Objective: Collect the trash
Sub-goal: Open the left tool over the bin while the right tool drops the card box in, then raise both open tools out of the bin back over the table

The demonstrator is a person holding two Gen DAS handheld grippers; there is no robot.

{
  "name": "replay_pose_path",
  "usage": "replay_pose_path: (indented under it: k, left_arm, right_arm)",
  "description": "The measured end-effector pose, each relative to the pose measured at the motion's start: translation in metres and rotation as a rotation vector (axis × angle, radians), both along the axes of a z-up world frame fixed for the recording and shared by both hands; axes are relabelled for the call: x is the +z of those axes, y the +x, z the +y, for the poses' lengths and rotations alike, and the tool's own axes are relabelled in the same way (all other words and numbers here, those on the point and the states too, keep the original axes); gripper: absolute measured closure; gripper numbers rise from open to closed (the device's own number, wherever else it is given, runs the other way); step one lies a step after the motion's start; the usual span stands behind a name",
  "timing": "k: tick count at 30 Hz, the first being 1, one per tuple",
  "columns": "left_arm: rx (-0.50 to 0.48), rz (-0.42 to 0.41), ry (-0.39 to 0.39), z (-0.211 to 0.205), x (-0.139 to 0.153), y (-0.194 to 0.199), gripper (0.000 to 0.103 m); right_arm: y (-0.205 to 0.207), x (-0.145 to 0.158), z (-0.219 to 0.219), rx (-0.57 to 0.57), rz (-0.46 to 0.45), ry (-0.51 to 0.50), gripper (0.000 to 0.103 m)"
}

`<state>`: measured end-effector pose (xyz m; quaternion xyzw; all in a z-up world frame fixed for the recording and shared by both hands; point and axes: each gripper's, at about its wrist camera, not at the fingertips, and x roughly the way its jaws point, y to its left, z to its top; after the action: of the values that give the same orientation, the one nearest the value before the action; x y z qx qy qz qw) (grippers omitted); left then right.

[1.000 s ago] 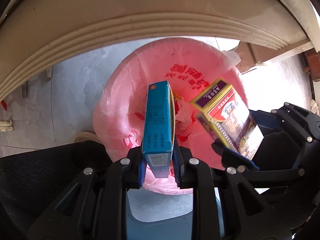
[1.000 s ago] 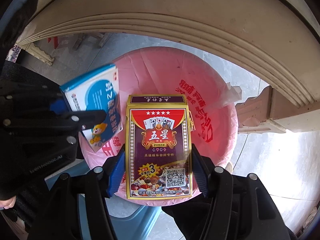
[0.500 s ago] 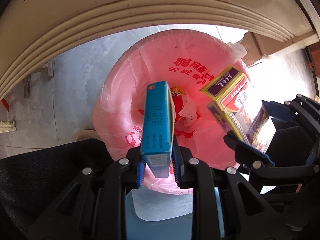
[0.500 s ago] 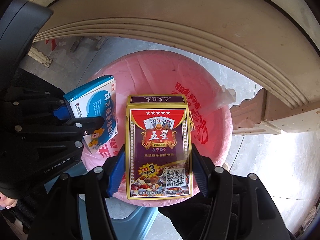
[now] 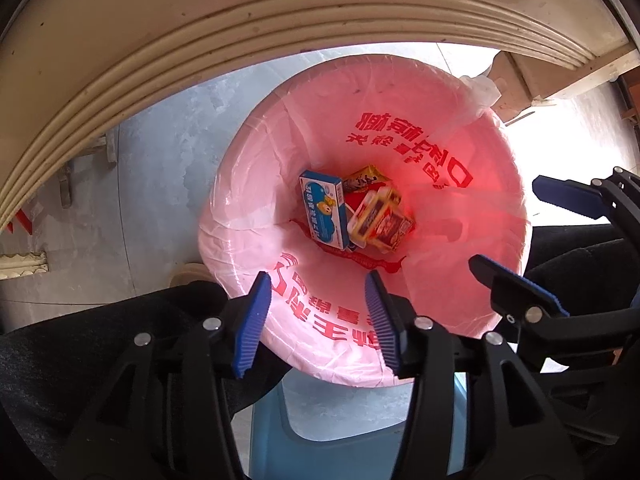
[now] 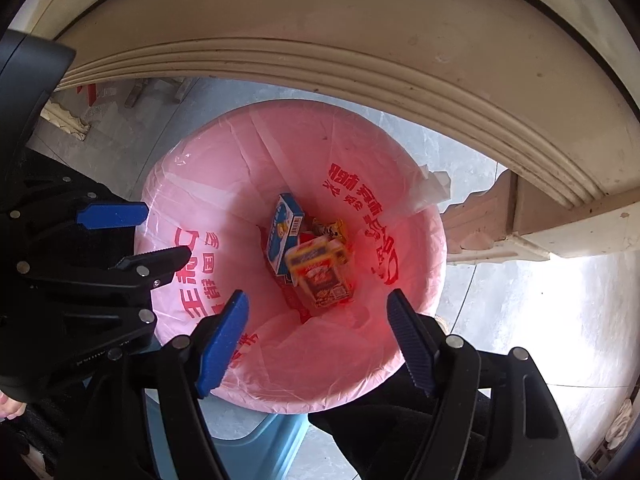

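Observation:
A bin lined with a pink bag (image 5: 256, 184) (image 6: 208, 184) stands below both grippers. At its bottom lie a blue medicine box (image 5: 323, 210) (image 6: 282, 232), a purple and gold playing card box (image 5: 380, 222) (image 6: 320, 272) and a yellow wrapper (image 5: 362, 178) (image 6: 330, 229). My left gripper (image 5: 318, 322) is open and empty above the bin's near rim; it shows at the left of the right wrist view (image 6: 132, 236). My right gripper (image 6: 318, 338) is open and empty over the bin; it shows at the right of the left wrist view (image 5: 532, 232).
A cream table edge with grooved moulding (image 5: 200, 40) (image 6: 360, 68) arches over the bin. A light blue plastic stool (image 5: 320, 448) (image 6: 260, 436) stands under the near side of the bin. Grey floor (image 5: 152, 168) lies around it.
Both grippers opened. The blue box left my left gripper and the card box left my right gripper; both now lie at the bottom of the bin.

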<state>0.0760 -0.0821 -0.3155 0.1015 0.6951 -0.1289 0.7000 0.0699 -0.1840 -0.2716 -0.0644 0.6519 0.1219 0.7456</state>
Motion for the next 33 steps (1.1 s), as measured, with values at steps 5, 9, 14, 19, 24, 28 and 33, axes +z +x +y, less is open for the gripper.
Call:
replay_pose_path:
  k: [5, 9, 14, 19, 24, 28, 33]
  left_arm:
    - [-0.001, -0.001, 0.005, 0.003, 0.001, -0.001, 0.052]
    - [-0.008, -0.029, 0.015, 0.005, 0.01, -0.006, 0.049]
    - [-0.052, -0.063, 0.011, 0.006, 0.037, -0.025, 0.048]
    - [-0.099, -0.094, -0.081, 0.023, 0.099, -0.048, 0.039]
    - [-0.093, -0.259, -0.185, 0.047, 0.204, -0.045, 0.022]
    - [-0.072, -0.365, -0.237, 0.062, 0.29, -0.018, 0.015]
    - [-0.11, -0.518, -0.173, 0.056, 0.374, 0.01, 0.01]
  right_arm:
    - [-0.001, 0.002, 0.001, 0.006, -0.004, 0.005, 0.033]
    - [-0.003, 0.007, 0.002, 0.007, -0.014, 0.02, 0.033]
    - [-0.019, 0.027, 0.004, 0.025, -0.028, 0.057, 0.033]
    - [-0.048, 0.087, 0.004, 0.07, -0.109, 0.128, 0.028]
    - [-0.057, 0.179, -0.015, 0.097, -0.259, 0.238, 0.01]
    - [-0.043, 0.252, -0.032, 0.109, -0.383, 0.279, 0.007]
    - [-0.015, 0.325, -0.05, 0.124, -0.513, 0.254, 0.007]
